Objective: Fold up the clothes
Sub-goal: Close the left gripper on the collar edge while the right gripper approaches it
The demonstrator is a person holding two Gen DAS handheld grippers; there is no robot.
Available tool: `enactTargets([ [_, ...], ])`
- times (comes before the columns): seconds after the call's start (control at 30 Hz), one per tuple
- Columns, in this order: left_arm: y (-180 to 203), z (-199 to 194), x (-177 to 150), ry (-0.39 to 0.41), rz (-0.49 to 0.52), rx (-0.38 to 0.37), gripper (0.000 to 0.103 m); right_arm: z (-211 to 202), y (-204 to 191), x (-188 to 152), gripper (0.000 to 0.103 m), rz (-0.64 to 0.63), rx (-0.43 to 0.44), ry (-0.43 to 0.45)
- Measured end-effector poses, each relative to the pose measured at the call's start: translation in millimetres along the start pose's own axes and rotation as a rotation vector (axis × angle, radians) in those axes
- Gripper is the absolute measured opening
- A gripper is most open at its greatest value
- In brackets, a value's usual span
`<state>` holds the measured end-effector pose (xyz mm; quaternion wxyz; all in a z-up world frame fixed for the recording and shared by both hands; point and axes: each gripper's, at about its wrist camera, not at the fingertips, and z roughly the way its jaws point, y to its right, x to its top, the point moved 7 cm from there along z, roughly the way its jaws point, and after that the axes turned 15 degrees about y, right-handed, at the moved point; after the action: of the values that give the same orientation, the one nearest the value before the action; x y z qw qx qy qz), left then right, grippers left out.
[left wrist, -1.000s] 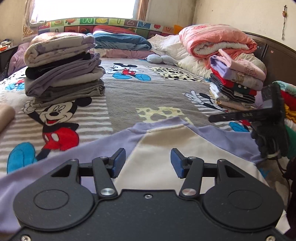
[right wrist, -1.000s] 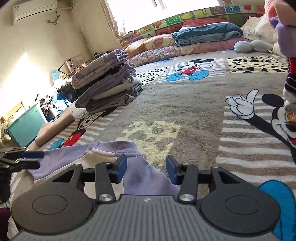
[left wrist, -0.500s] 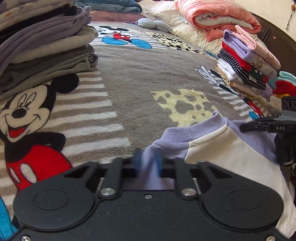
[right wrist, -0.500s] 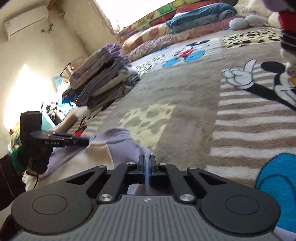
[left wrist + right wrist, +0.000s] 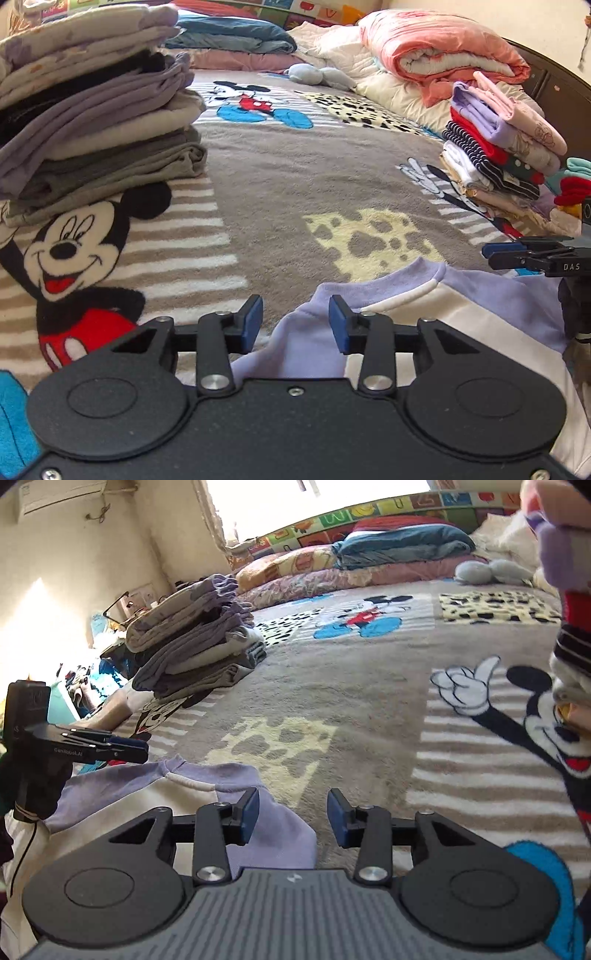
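Both claws have let go: half a second ago each was pinched shut on a shoulder of the lilac-and-cream sweatshirt [image 5: 454,317], and now the left claw [image 5: 295,321] and the right claw [image 5: 293,814] stand with jaws apart and nothing between them. The sweatshirt lies flat on the cartoon-mouse blanket [image 5: 303,173] at the near edge of the bed, collar pointing toward the far pillows, its long axis running back toward the person. Its left shoulder sits just under and slightly right of the left claw; its right shoulder lies under and to the left of the right claw, so each claw is nearest its own side. Two stacks of folded clothes flank it, the grey-and-lilac stack [image 5: 92,122] on the left and the striped-and-pink stack [image 5: 498,147] on the right.
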<state>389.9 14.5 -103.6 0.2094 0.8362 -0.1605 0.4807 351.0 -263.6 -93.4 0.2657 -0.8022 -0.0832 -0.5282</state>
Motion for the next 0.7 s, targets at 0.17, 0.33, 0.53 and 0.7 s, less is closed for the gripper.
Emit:
enactTargets([
  [0.17,44.5,18.1,-2.0,-0.031,0.08,-0.148,0.035,22.9,-41.5,-15.5,0.036,-0.111,0.074,-0.069],
  [0.33,53.1,57.3,-21.3,-0.094,0.147,-0.043,0.037,39.2,-33.4,-27.0,0.039,-0.152,-0.046,-0.121],
  [0.53,91.0,31.2,-10.4,-0.025,0.16,-0.132,0.035,26.8,-61.2,-7.0,0.038,-0.237,0.019,-0.066],
  [0.7,102.1,75.6,-27.8,-0.103,0.193,-0.089,0.034,33.3,-53.2,-29.2,0.035,-0.247,-0.005,-0.161],
])
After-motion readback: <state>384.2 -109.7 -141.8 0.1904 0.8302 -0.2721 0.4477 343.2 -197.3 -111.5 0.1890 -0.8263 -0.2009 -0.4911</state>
